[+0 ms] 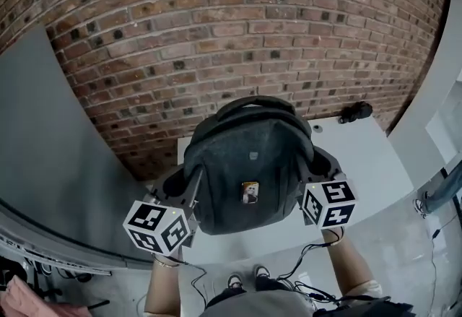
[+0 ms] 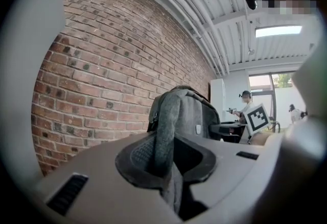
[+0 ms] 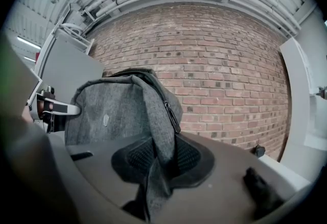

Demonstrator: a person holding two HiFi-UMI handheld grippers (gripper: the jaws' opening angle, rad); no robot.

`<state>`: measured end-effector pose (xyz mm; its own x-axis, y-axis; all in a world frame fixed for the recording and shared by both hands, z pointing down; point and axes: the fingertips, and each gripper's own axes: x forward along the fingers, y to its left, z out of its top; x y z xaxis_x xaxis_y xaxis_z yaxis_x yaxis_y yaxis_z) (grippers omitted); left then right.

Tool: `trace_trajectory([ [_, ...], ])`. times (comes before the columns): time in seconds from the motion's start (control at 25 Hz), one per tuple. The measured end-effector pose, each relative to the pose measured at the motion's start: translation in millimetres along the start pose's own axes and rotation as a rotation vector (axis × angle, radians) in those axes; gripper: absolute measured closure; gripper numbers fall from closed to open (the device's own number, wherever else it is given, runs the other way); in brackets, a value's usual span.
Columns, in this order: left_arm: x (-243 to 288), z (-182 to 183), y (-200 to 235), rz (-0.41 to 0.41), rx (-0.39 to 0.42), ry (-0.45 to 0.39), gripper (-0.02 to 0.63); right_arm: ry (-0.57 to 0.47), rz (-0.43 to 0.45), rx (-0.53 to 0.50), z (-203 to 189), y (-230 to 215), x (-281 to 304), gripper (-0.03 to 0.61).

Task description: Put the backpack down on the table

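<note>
A dark grey backpack hangs between my two grippers above the white table, its top handle toward the brick wall. My left gripper is shut on the fabric of the backpack's left side; a fold of grey cloth runs between its pads. My right gripper is shut on the right side, by the zipper pull. Whether the backpack's bottom touches the table is hidden under its body.
A small black object lies at the table's far right corner near the brick wall. A grey panel stands to the left, a white one to the right. Cables trail on the floor by the person's feet.
</note>
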<state>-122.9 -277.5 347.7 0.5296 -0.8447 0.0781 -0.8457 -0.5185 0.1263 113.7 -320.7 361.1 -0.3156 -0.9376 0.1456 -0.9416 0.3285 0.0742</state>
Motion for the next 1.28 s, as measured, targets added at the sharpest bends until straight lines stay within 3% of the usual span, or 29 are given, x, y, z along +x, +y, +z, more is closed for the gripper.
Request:
trace_trajectory([
  [0.52, -17, -26, -35, -0.084, -0.039, 0.061, 0.552, 0.068, -0.084, 0.023, -29, -3, -56, 0.5],
  [0.8, -6, -65, -34, -0.093, -0.075, 0.12, 0.549, 0.139, -0.121, 0.045, -68, -8, -56, 0.496],
  [1.28, 7, -74, -14, -0.09, -0.102, 0.103, 0.549, 0.103, -0.146, 0.008, -71, -6, -36, 0.497],
])
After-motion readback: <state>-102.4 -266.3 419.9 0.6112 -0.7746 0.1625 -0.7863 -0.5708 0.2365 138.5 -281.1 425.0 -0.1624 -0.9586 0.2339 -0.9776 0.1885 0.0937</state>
